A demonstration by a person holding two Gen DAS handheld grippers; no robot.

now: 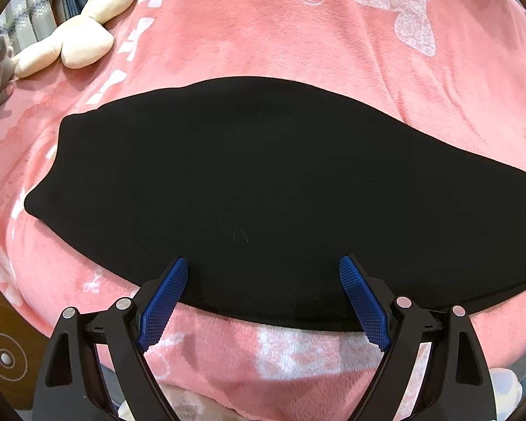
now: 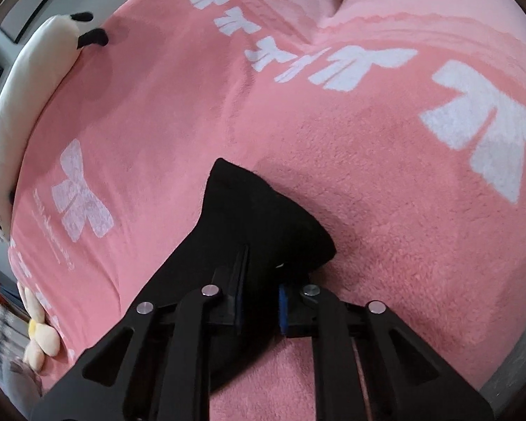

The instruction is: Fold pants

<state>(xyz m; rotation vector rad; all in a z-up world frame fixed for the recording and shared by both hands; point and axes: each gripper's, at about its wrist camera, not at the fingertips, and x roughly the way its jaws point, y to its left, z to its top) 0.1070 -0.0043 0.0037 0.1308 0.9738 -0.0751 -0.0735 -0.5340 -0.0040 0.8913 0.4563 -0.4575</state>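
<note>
A pink fleece blanket (image 1: pixel 263 28) with white bow prints is covering the bed. Black pants (image 1: pixel 263 182) are lying flat on it. A cream plush toy (image 1: pixel 80 31) is resting near its edge.

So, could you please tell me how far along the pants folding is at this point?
Done: the black pants lie flat on the pink blanket. In hand: the right gripper is shut on one end, and the left gripper is open over the near edge. Left: the folding itself.

Pants (image 1: pixel 263 182) cut off at right edge; right claw (image 2: pixel 261 301) pads mostly buried in fabric.
</note>
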